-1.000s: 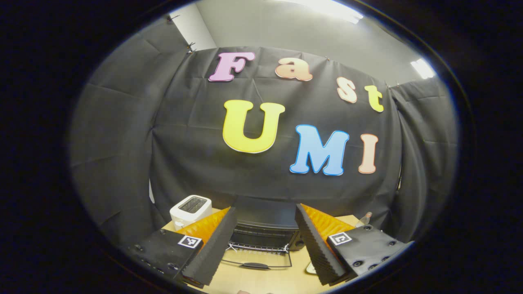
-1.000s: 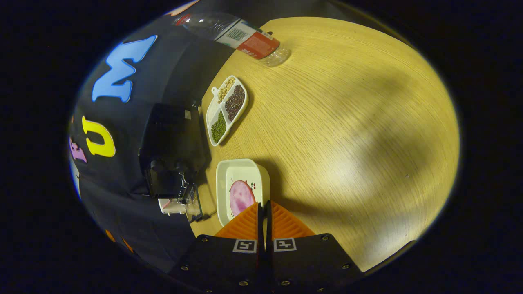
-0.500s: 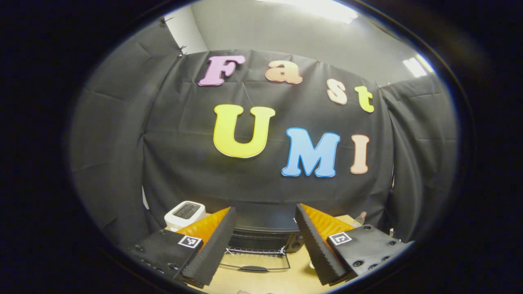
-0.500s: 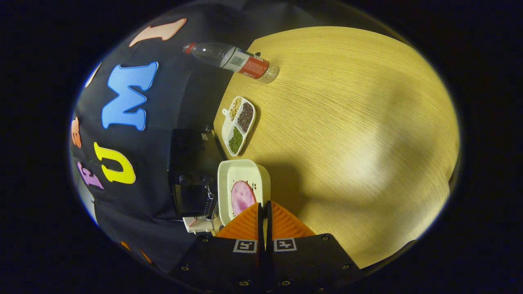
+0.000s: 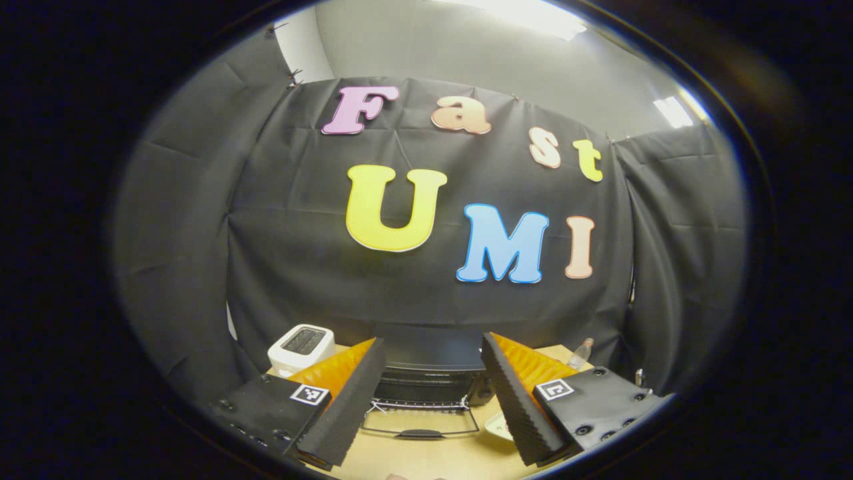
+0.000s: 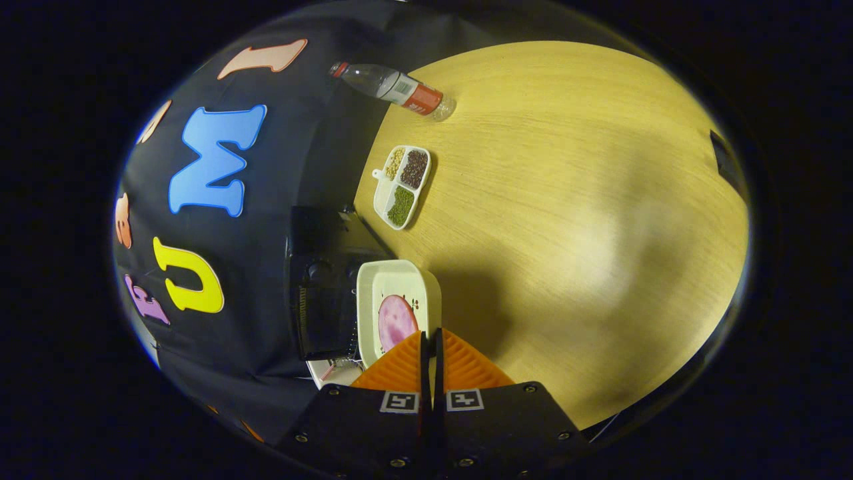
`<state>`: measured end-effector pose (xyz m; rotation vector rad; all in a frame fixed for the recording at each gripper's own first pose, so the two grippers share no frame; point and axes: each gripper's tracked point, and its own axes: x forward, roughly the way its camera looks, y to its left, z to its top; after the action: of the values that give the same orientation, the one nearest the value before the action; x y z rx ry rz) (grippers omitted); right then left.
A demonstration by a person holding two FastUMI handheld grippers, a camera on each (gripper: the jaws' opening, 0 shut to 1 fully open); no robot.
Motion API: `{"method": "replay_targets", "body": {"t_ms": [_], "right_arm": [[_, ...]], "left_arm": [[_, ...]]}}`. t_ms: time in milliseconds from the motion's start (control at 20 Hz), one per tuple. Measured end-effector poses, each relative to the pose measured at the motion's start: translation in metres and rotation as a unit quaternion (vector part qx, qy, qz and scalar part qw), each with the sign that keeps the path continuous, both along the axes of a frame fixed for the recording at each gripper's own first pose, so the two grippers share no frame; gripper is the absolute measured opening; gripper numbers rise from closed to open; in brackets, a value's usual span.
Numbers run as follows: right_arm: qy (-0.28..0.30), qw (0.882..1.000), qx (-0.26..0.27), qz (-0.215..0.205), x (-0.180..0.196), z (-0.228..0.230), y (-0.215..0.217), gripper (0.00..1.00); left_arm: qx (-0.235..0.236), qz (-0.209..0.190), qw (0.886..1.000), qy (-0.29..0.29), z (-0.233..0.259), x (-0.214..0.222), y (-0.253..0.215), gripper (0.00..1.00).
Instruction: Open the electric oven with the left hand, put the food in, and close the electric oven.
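Overhead, glossy square dish [image 6: 426,293], pinched.

toaster [image 5: 300,348], bottle [image 6: 400,89], divided bean dish [image 6: 402,187]

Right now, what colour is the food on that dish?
Pink, a round slice on a cream-white dish; the right gripper view shows it best.

The table [image 6: 566,200] is pale wood with a fine matt grain. On it, the oven [image 5: 430,373] looks dark matt metal with a wire rack; beside the oven, a glossy white toaster [image 5: 300,348] and a clear plastic bottle [image 6: 393,85]
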<state>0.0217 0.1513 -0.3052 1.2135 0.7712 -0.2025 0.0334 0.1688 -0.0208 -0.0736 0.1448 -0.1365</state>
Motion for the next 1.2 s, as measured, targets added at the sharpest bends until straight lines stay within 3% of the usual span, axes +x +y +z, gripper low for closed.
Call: {"method": "replay_targets", "body": {"t_ms": [250, 500, 950, 1000, 1050, 1150, 1200], "right_arm": [[0.003, 1.0, 0.029, -0.011, 0.019, -0.005, 0.062, 0.01], [-0.003, 1.0, 0.023, -0.007, 0.054, 0.003, 0.104, 0.01], [0.014, 0.998, 0.02, -0.059, 0.13, -0.005, 0.156, 0.01], [0.015, 0.997, 0.02, -0.067, 0.139, -0.007, 0.16, 0.01], [0.019, 0.997, 0.018, -0.075, 0.145, -0.01, 0.162, 0.01], [0.02, 0.995, 0.027, -0.096, 0.16, -0.014, 0.17, 0.01], [0.02, 0.993, 0.033, -0.109, 0.168, -0.016, 0.175, 0.01]], "left_arm": [[0.003, 0.019, 1.0, 0.001, -0.001, -0.008, 0.034, 1.0], [0.003, 0.052, 0.999, 0.009, -0.007, -0.016, 0.071, 1.0], [0.011, 0.105, 0.994, 0.028, -0.022, -0.024, 0.128, 1.0], [0.014, 0.112, 0.993, 0.031, -0.025, -0.025, 0.134, 0.92], [0.017, 0.119, 0.992, 0.034, -0.025, -0.028, 0.141, 1.0], [0.018, 0.136, 0.99, 0.035, -0.028, -0.029, 0.151, 0.97], [0.017, 0.143, 0.989, 0.037, -0.031, -0.03, 0.156, 1.0]]}}
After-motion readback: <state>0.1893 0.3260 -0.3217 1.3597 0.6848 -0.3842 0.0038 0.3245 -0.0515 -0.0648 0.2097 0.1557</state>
